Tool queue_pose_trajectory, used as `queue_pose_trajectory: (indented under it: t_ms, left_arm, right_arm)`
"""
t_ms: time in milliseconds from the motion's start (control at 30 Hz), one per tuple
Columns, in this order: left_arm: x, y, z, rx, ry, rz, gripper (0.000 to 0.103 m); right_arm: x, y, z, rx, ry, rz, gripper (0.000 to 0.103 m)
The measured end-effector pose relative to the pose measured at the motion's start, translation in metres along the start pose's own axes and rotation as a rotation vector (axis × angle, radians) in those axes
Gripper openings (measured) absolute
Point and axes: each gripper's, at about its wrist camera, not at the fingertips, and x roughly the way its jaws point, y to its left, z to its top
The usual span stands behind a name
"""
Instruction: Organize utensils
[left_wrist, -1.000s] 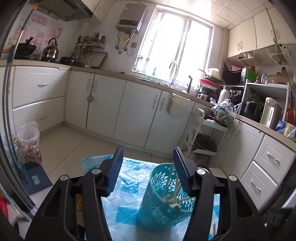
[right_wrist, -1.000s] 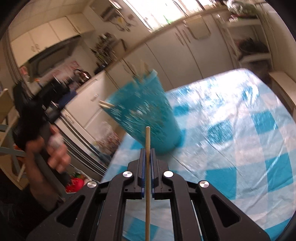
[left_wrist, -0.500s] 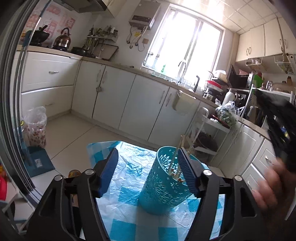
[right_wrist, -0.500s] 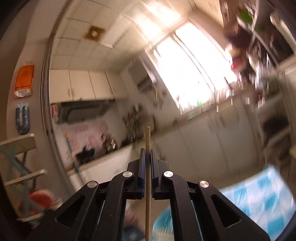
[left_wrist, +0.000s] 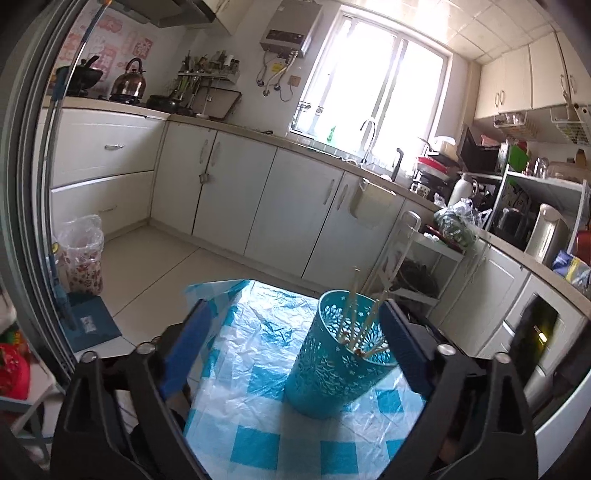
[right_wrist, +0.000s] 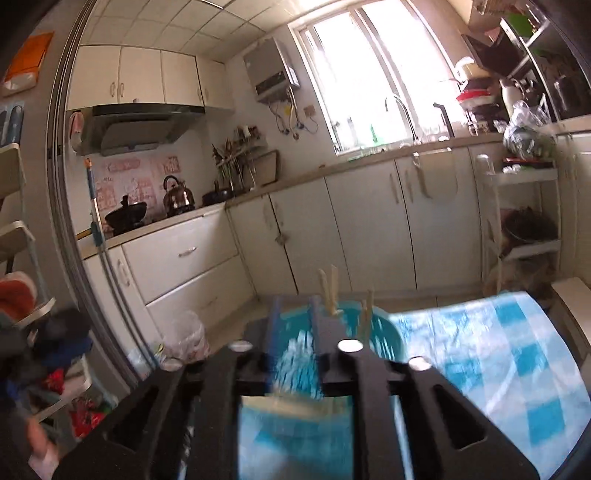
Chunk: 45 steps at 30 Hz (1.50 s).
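Chopsticks (left_wrist: 352, 317) stand bundled in a teal cut-out basket (left_wrist: 332, 369), which sits a little right of centre in the lower half of the left wrist view, on a table covered by a blue-and-white checked plastic cloth (left_wrist: 258, 369). Their pale tips lean against the basket's inner wall and rise above its rim, one reaching noticeably higher than the rest.

The left gripper (left_wrist: 291, 347) fills the bottom of that view with its jaws spread wide and opening further. The left blue pad sits at lower left over the cloth, and the right pad lies just beside the basket's right rim. The basket stands between the jaws, toward the right one, but neither pad presses on it, so nothing is held.

In the right wrist view the same basket (right_wrist: 384, 332) appears at lower centre, blurred, with the chopsticks (right_wrist: 330, 291) poking up behind the right gripper (right_wrist: 295, 343). Its jaws stand partly apart and are opening. Blurred teal basket shows through the gap; a pale stick-like streak (right_wrist: 291, 406) lies across the frame just below the pads, too smeared to tell what it is. No pad is seen clamping anything.

A bare hand (right_wrist: 37, 443) shows at the lower left edge of the right wrist view. White cabinets (left_wrist: 258, 206) run along the middle of both views, with a bright window (left_wrist: 373, 81) at upper centre and a kettle (left_wrist: 129, 79) at upper left.
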Motion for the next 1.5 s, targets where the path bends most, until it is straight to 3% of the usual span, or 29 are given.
queue_pose_trajectory:
  t_ms: [133,167,233,333,467,667,767,900,1133,1500]
  left_arm:
    - [-0.024,-0.013,0.003,0.053,0.033,0.009,0.095]
    - [-0.031,-0.017,0.003,0.071,0.046,0.012,0.095]
    - [-0.043,-0.025,0.002,0.102,0.071,0.022,0.095]
    - [-0.067,-0.036,-0.001,0.132,0.103,0.066,0.095]
    - [-0.107,-0.049,-0.006,0.177,0.133,0.069,0.095]
    - [-0.169,-0.051,-0.012,0.191,0.170,0.042,0.095]
    - [-0.194,-0.051,-0.019,0.207,0.176,0.069,0.095]
    - [-0.219,-0.051,-0.026,0.207,0.198,0.113,0.095]
    - [-0.252,-0.053,-0.029,0.244,0.189,0.108,0.095]
    - [-0.259,-0.052,-0.027,0.242,0.200,0.150,0.095]
  right_arm:
    - [-0.052,0.008,-0.013,0.055,0.117,-0.073,0.074]
    - [-0.066,0.011,-0.014,0.064,0.143,-0.101,0.079]
    - [-0.095,0.017,-0.016,0.081,0.158,-0.164,0.096]
    - [-0.135,0.028,-0.012,0.085,0.158,-0.248,0.096]
    - [-0.177,0.045,-0.012,0.083,0.199,-0.326,0.096]
    - [-0.231,0.082,-0.022,0.052,0.182,-0.340,0.096]
    - [-0.249,0.092,-0.030,0.072,0.168,-0.325,0.096]
    - [-0.260,0.104,-0.040,0.063,0.184,-0.318,0.096]
    - [-0.268,0.106,-0.044,0.075,0.195,-0.331,0.096]
    - [-0.271,0.115,-0.046,0.055,0.201,-0.318,0.096]
